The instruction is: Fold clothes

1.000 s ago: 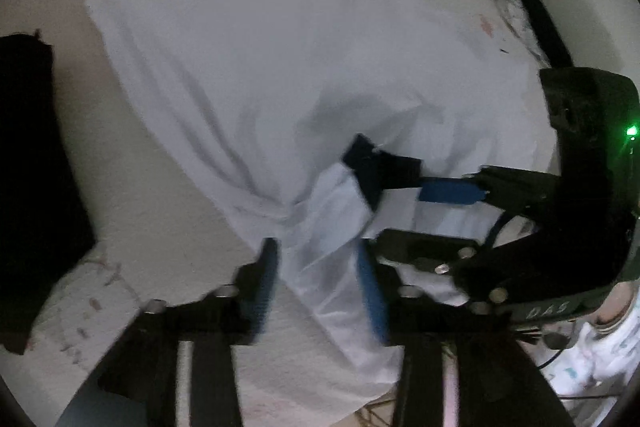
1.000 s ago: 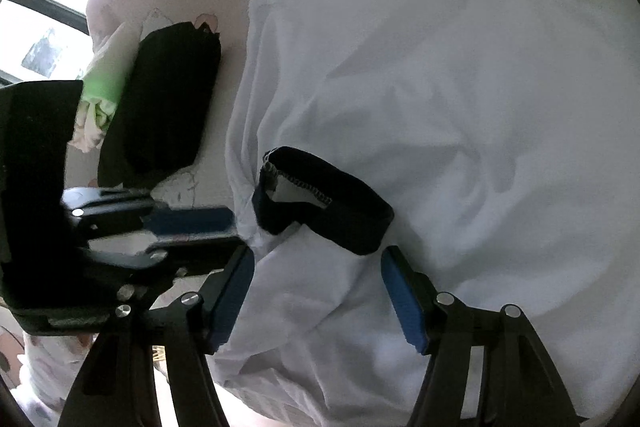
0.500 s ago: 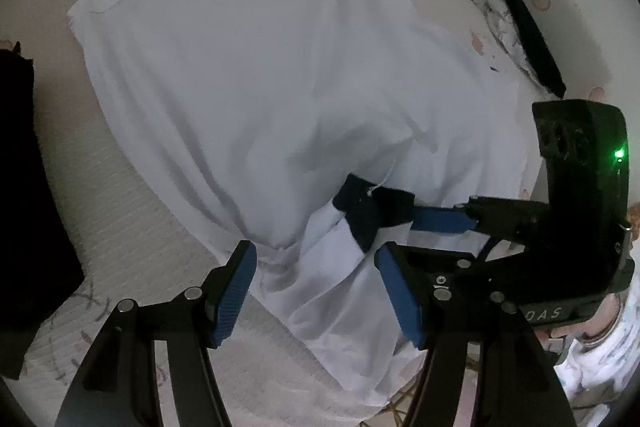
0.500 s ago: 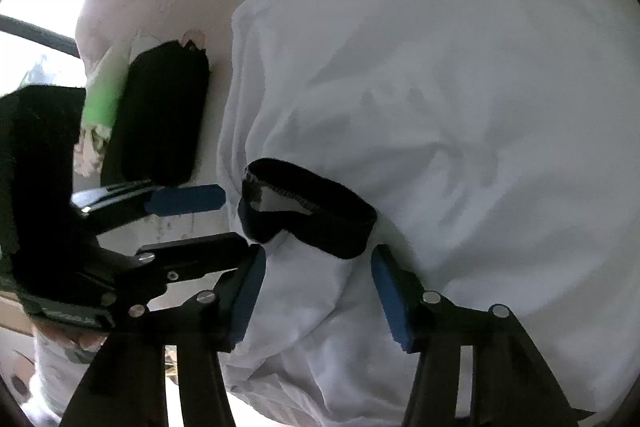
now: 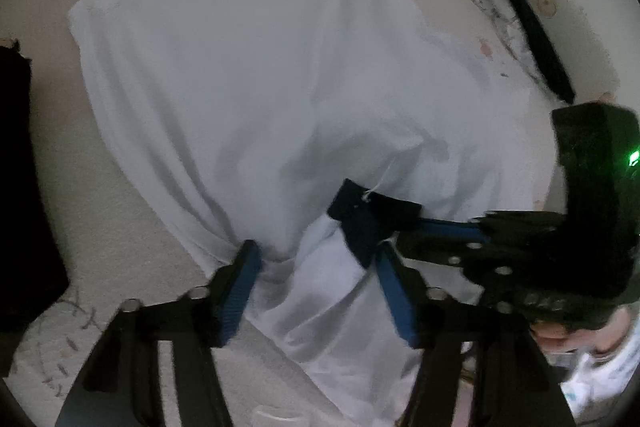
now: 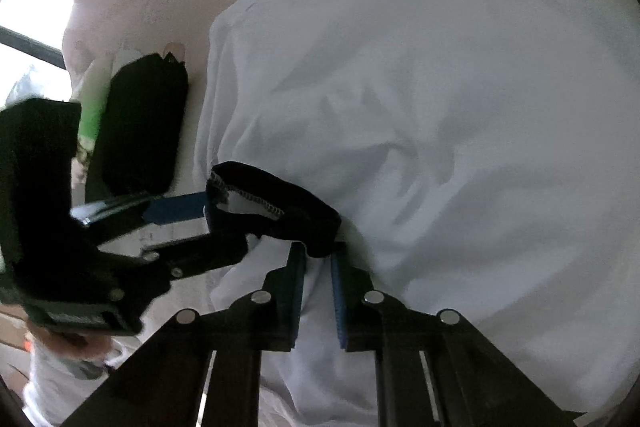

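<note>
A white shirt [image 5: 248,99] lies spread and rumpled over a pale bedsheet [image 5: 132,223] printed with cartoon figures, its dark collar [image 6: 276,205] bunched just ahead of both tools. The right gripper [image 6: 318,261] has just been closing, and its blue pads now pinch a fold of white cloth directly below the collar band. The left gripper [image 5: 316,261] has also been closing, yet its jaws still stand apart, astride a ridge of the shirt's fabric, with the pads seemingly not pressing on it. Only the right wrist view shows the collar's inner face with its pale stitching, and, beyond the other tool to its left, a folded black garment [image 6: 144,131] against a green and white item [image 6: 90,107] and a bright window [image 6: 28,23] at the edge of the room. Only the left wrist view shows the shirt's far straight hem, a narrow black strip [image 5: 536,35] beside a patterned white piece [image 5: 492,3] well ahead to the right, and a person's hand [image 5: 560,333] under the other tool's body with its green light. The black garment appears there merely as a dark mass at the left edge.
</note>
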Available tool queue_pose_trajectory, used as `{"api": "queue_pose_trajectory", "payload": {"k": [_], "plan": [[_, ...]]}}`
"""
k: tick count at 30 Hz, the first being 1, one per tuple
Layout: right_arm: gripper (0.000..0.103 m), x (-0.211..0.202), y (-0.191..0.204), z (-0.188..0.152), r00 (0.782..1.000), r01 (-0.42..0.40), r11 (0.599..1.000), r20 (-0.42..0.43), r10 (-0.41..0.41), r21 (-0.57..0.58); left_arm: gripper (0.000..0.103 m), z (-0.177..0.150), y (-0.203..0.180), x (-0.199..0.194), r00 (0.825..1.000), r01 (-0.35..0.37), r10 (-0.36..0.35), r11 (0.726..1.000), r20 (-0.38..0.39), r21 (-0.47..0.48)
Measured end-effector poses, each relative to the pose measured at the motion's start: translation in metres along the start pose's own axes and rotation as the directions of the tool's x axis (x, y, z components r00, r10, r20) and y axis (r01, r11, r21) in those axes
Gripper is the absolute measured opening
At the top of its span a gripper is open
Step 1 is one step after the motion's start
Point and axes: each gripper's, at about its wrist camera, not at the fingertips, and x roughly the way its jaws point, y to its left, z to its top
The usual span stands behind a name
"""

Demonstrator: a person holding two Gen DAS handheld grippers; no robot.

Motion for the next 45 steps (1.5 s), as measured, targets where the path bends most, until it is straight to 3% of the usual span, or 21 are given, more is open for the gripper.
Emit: {"api": "queue_pose_trajectory", "payload": {"k": [1, 4, 6, 9, 12, 13, 14, 17, 21, 23, 25, 27, 30, 31, 36, 39, 42, 45], "plan": [[0.012, -0.001, -0.001, 0.0, 1.0, -0.004, 1.0, -0.004, 0.004, 0.004, 0.04, -0.001, 0.0, 0.001, 1.0, -0.015, 0.015, 1.0, 0.003, 0.003], [0.013, -0.002, -0.004, -0.001, 0.999, -0.036, 0.999, 0.001, 0.036, 0.041, 0.038, -0.002, 0.006, -0.001, 1.0, -0.013, 0.013, 1.0, 0.018, -0.021], [0.028, 0.0, -0.006, -0.003, 0.997, -0.072, 0.995, -0.004, 0.072, 0.064, 0.038, -0.004, 0.008, 0.005, 1.0, -0.027, 0.027, 1.0, 0.007, -0.016], [0.04, -0.001, -0.006, -0.003, 0.994, -0.113, 0.99, 0.004, 0.113, 0.081, 0.043, -0.007, 0.0, 0.015, 0.998, -0.061, 0.06, 0.997, 0.008, 0.05], [0.041, -0.001, -0.007, -0.003, 0.992, -0.123, 0.989, 0.003, 0.123, 0.085, 0.064, -0.01, -0.011, 0.019, 0.998, -0.059, 0.057, 0.995, 0.024, 0.08], [0.041, 0.0, -0.008, -0.003, 0.992, -0.126, 0.988, 0.003, 0.127, 0.089, 0.08, -0.01, -0.015, 0.021, 0.998, -0.055, 0.053, 0.994, 0.03, 0.093], [0.041, -0.001, -0.01, -0.003, 0.991, -0.136, 0.985, 0.007, 0.136, 0.107, 0.089, -0.011, -0.02, 0.024, 0.998, -0.056, 0.052, 0.991, 0.032, 0.124], [0.041, -0.001, -0.018, -0.005, 0.985, -0.175, 0.972, 0.022, 0.174, 0.158, 0.093, -0.019, -0.038, 0.033, 0.985, -0.16, 0.147, 0.972, 0.087, 0.175], [0.042, 0.0, -0.025, -0.006, 0.976, -0.216, 0.954, 0.03, 0.215, 0.209, 0.085, -0.024, -0.029, 0.024, 0.979, -0.137, 0.123, 0.988, 0.159, 0.074], [0.042, 0.0, -0.027, -0.005, 0.973, -0.23, 0.947, 0.024, 0.23, 0.223, 0.073, -0.024, -0.016, 0.017, 0.981, -0.075, 0.074, 0.997, 0.182, 0.003], [0.047, 0.001, -0.028, -0.004, 0.968, -0.246, 0.941, 0.021, 0.248, 0.233, 0.072, -0.023, 0.0, 0.01, 0.981, 0.004, 0.01, 0.997, 0.195, -0.071], [0.064, 0.001, -0.025, -0.003, 0.961, -0.274, 0.931, 0.03, 0.275, 0.24, 0.072, -0.018, 0.012, 0.011, 0.979, 0.09, -0.065, 0.989, 0.195, -0.12], [0.077, 0.0, -0.018, -0.005, 0.954, -0.298, 0.924, 0.047, 0.296, 0.241, 0.07, -0.012, 0.03, 0.011, 0.963, 0.216, -0.177, 0.957, 0.202, -0.193], [0.077, 0.001, -0.016, -0.005, 0.956, -0.293, 0.926, 0.046, 0.29, 0.239, 0.07, -0.011, 0.036, 0.011, 0.956, 0.253, -0.21, 0.943, 0.206, -0.214], [0.077, -0.004, -0.007, -0.012, 0.972, -0.233, 0.944, 0.043, 0.229, 0.233, 0.07, -0.024, 0.019, 0.02, 0.958, 0.242, -0.204, 0.953, 0.202, -0.182], [0.077, -0.009, -0.003, -0.02, 0.984, -0.178, 0.962, 0.049, 0.171, 0.206, 0.07, -0.044, 0.05, -0.013, 0.963, 0.219, -0.185, 0.961, 0.199, -0.168], [0.077, -0.011, 0.001, -0.025, 0.99, -0.139, 0.976, 0.047, 0.133, 0.166, 0.068, -0.059, 0.043, -0.02, 0.961, 0.214, -0.174, 0.96, 0.215, -0.178], [0.075, -0.011, 0.008, -0.028, 0.995, -0.099, 0.99, 0.037, 0.096, 0.104, 0.044, -0.05, 0.036, -0.015, 0.96, 0.17, -0.118, 0.966, 0.254, -0.196]]}}
